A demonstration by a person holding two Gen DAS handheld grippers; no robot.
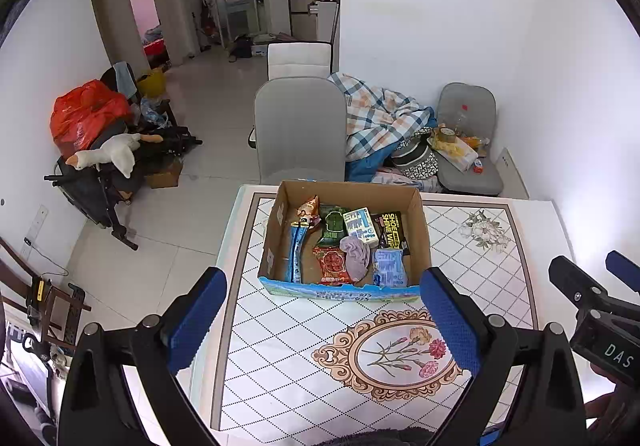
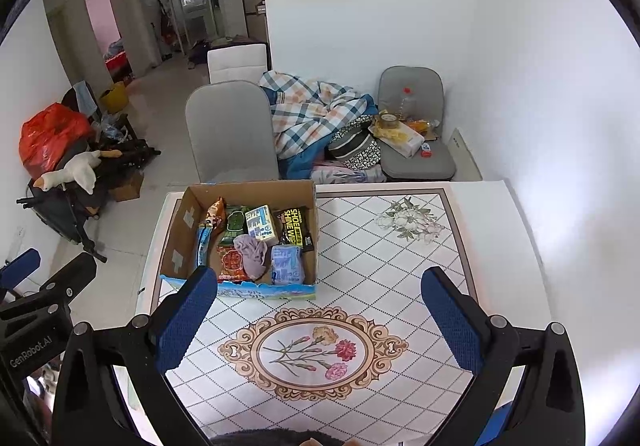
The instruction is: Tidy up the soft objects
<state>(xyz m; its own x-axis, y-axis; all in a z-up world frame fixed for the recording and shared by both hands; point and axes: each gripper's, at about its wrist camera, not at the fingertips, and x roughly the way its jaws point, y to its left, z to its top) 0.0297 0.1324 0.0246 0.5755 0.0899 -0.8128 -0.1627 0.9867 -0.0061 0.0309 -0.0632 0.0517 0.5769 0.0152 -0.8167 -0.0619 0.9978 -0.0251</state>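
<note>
A cardboard box (image 1: 420, 221) stands on the table (image 1: 288, 346), also in the right wrist view (image 2: 176, 234). It holds soft packets: a mauve cloth (image 1: 355, 254) (image 2: 251, 250), a blue wipes pack (image 1: 389, 268) (image 2: 286, 264), a red snack bag (image 1: 334, 265), a green bag (image 1: 332, 224), a black shoe-shine pack (image 1: 392, 230) (image 2: 294, 226) and a long blue packet (image 1: 297, 250). My left gripper (image 1: 320, 322) is open and empty, held above the table before the box. My right gripper (image 2: 320, 322) is open and empty, right of the box.
A grey chair (image 1: 300, 129) stands behind the table. A plaid blanket (image 1: 380, 113) and a cluttered grey seat (image 1: 468, 137) lie by the wall. A stroller with a toy goose (image 1: 108, 155) and a red bag (image 1: 86, 113) is at left.
</note>
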